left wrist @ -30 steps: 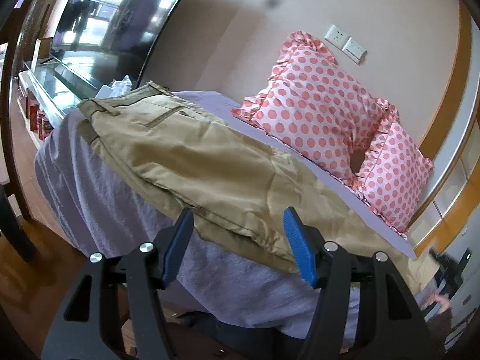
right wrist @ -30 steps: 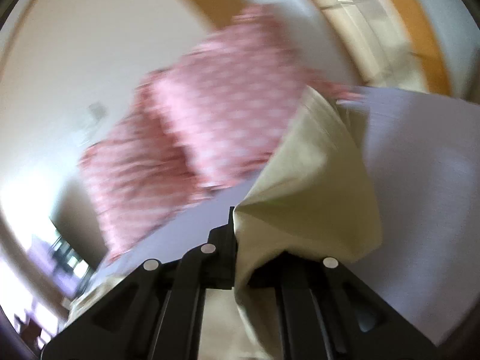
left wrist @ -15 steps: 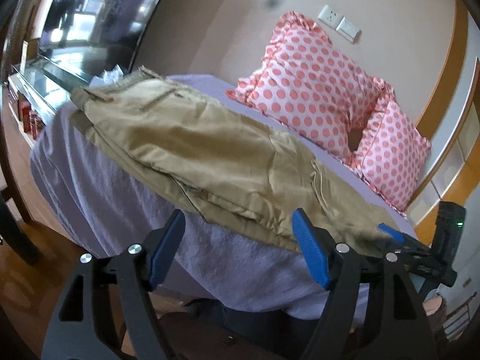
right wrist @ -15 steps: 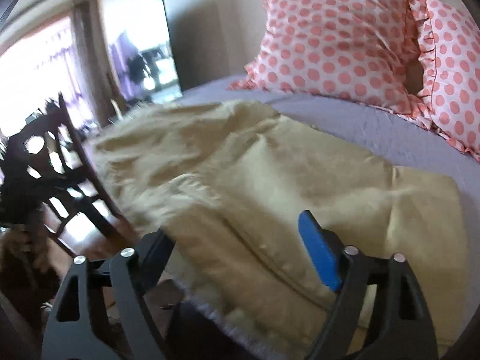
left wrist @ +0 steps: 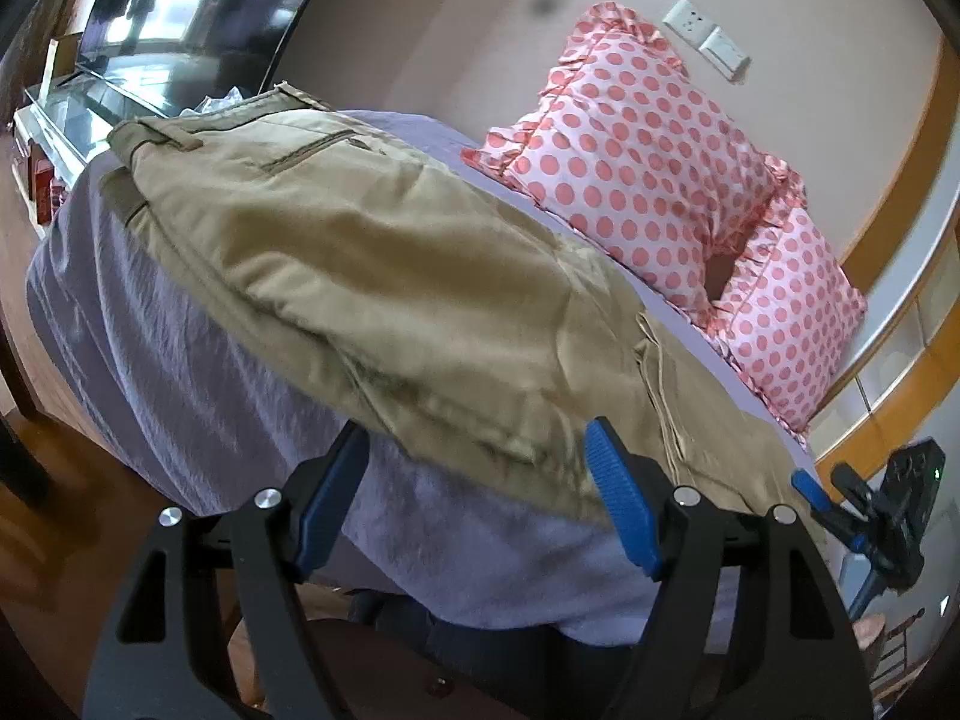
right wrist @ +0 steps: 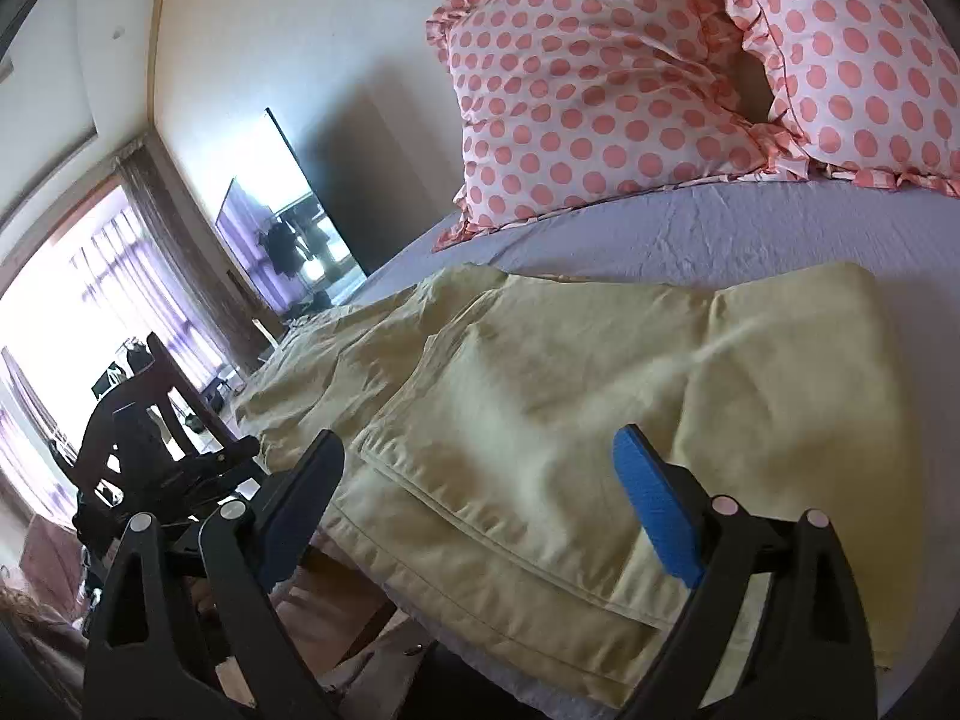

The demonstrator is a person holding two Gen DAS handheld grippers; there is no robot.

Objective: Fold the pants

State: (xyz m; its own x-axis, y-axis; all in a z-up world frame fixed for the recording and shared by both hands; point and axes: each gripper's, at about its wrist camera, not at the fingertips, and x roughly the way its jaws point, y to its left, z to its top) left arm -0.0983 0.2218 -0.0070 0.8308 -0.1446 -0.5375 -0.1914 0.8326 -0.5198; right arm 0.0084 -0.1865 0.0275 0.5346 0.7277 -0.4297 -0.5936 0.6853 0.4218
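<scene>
Tan pants (left wrist: pixel 384 276) lie along the near edge of a bed with a lavender sheet (left wrist: pixel 180 360), waistband at the far left. In the right wrist view the pants (right wrist: pixel 588 420) lie with one layer folded over another. My left gripper (left wrist: pixel 474 498) is open and empty, just in front of the pants' near edge. My right gripper (right wrist: pixel 480 498) is open and empty, over the near edge of the leg end. The right gripper also shows in the left wrist view (left wrist: pixel 864 516), at the far right.
Two pink polka-dot pillows (left wrist: pixel 648 168) lean on the wall behind the pants. A TV (left wrist: pixel 180 18) on a glass-topped stand is at the far left. A dark wooden chair (right wrist: pixel 156 420) stands beside the bed. Wood floor lies below the bed edge.
My right gripper was shut on the pant leg, lifted; it has let go and opened, and the leg now lies flat. My left gripper moved closer to the pants' edge.
</scene>
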